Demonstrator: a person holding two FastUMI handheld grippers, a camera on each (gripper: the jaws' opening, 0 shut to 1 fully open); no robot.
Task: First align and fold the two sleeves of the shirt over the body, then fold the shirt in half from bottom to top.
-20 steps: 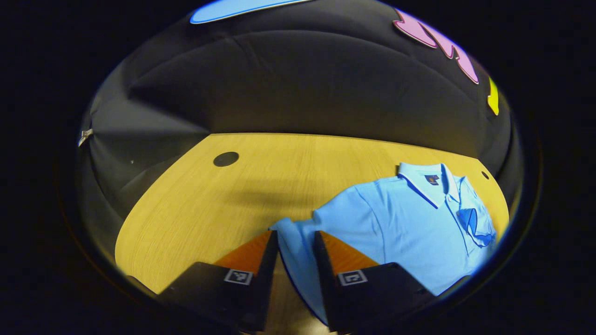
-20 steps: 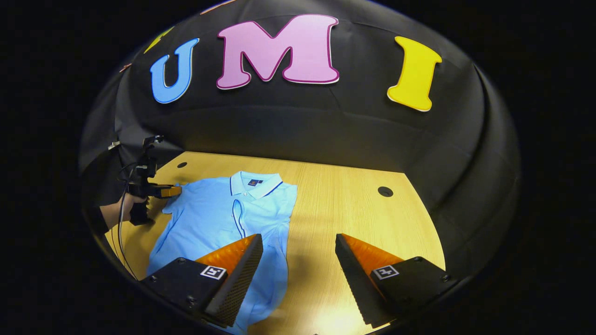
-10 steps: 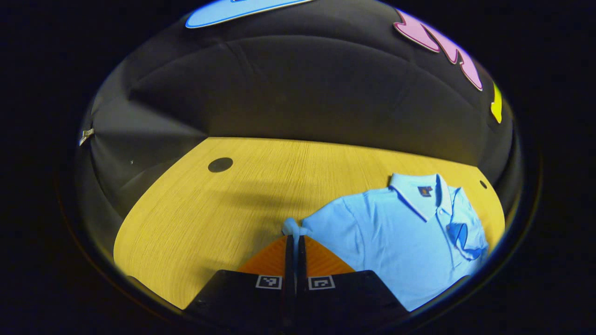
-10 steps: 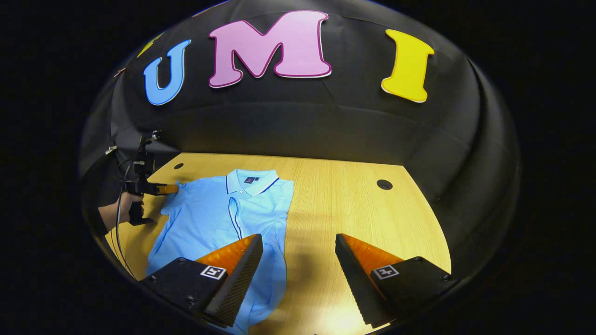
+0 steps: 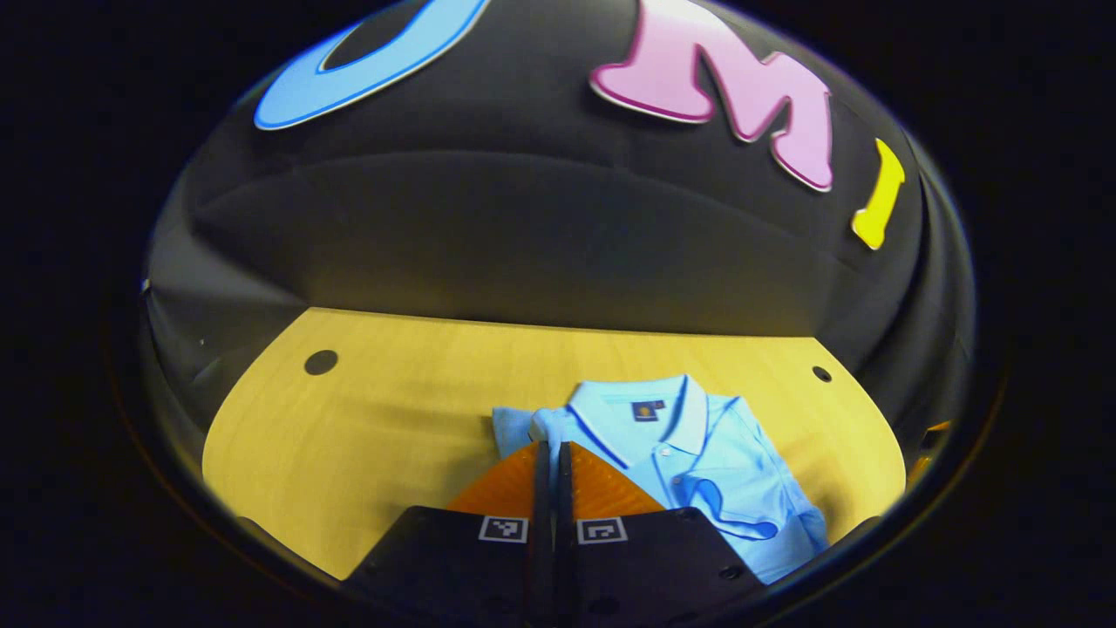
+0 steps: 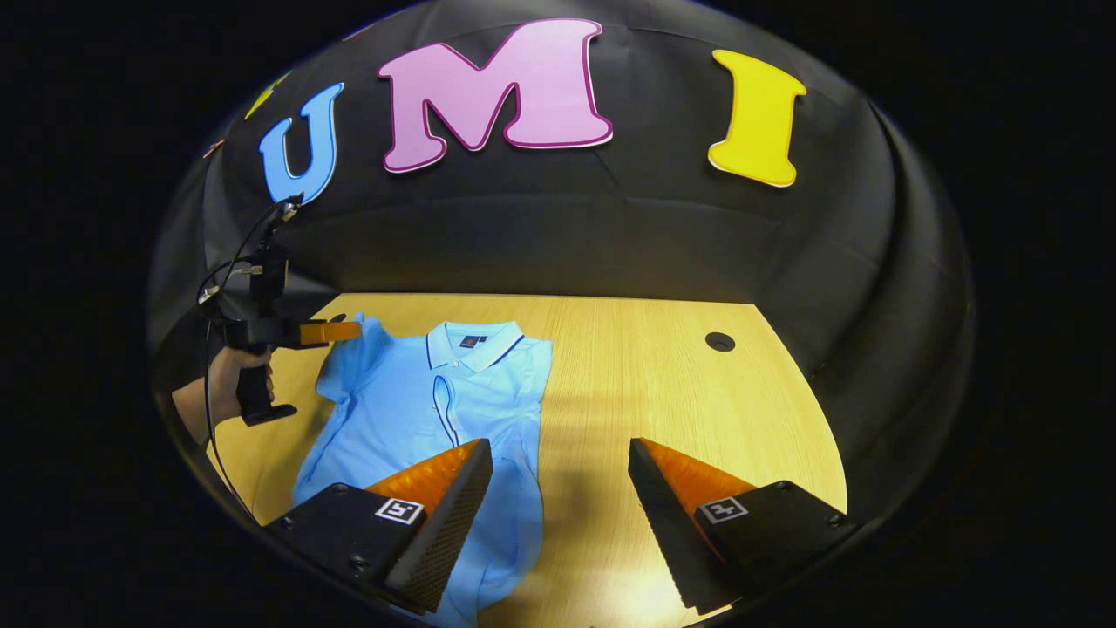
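A light blue polo shirt [image 6: 410, 410] lies collar-up on the wooden table [image 6: 680, 392]. My left gripper [image 5: 551, 447] is shut on the end of one sleeve [image 5: 519, 427] and holds it raised off the table, beside the collar [image 5: 645, 410]. In the right gripper view that same gripper [image 6: 347, 331], held by a hand [image 6: 218, 392], pinches the lifted sleeve [image 6: 366, 340] at the shirt's left shoulder. The other sleeve [image 5: 728, 515] lies folded across the chest. My right gripper [image 6: 558, 449] hovers open over the shirt's lower right edge, holding nothing.
Black cloth walls close in the table at the back and sides. Round cable holes sit in the tabletop [image 6: 720, 341] [image 5: 321, 362] [image 5: 821, 373]. A cable [image 6: 214, 419] hangs from the left gripper's handle. Bare wood stretches to the right of the shirt.
My left gripper shut on the sleeve end, then lifted it and swung it toward the collar. The right gripper has stayed open and nearly still.
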